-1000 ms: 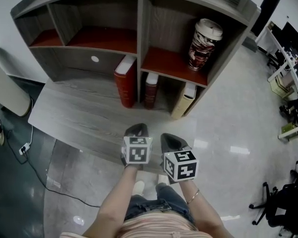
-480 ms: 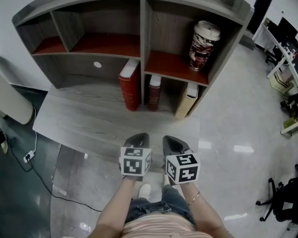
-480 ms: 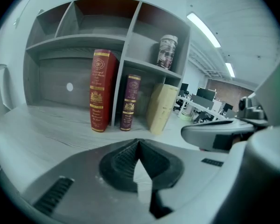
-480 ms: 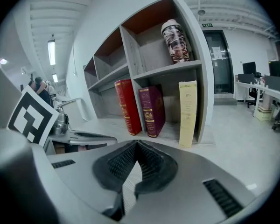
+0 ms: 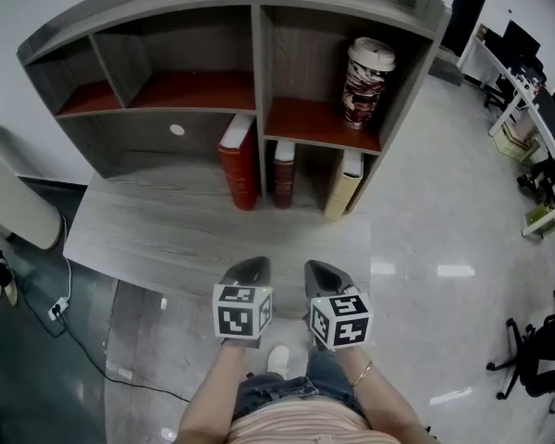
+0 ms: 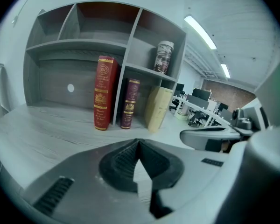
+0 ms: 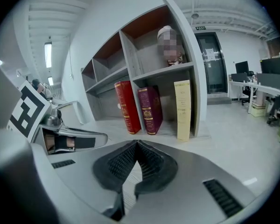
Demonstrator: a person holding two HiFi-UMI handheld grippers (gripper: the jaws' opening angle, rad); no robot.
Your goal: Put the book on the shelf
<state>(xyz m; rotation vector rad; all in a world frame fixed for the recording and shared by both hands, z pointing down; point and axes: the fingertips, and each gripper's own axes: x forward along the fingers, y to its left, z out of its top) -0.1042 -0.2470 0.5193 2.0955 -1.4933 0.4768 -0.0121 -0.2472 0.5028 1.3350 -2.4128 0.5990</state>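
Left gripper (image 5: 252, 265): jaws closed tip to tip, nothing between them. It was held low near the body, well apart from the shelf (image 5: 262, 63). Right gripper (image 5: 320, 268): just beside it, likewise shut and empty.

Books, left to right: red book (image 5: 237, 160) upright against the left side of the centre divider; maroon book (image 5: 284, 169) upright just right of the divider; cream book (image 5: 344, 183) tilted, top resting toward the right wall. All three stood in the lower compartments, so I judged the placing done. Which one was the task's book could not be told.

Risks: the cream book leaned and had no neighbour touching it; a nudge or a jolt to the table (image 5: 166, 239) could slide its foot out and drop it flat. Any return reach with closed jaws could clip a spine. A knock to the unit might tip the lidded cup (image 5: 365, 69) on the upper right ledge.

Surface: grey wood-grain tabletop, bare in front of the shelf. Room: cable (image 5: 83, 340) on dark flooring at left, glossy pale floor (image 5: 425, 229) at right, office chairs (image 5: 536, 359) and desks beyond.
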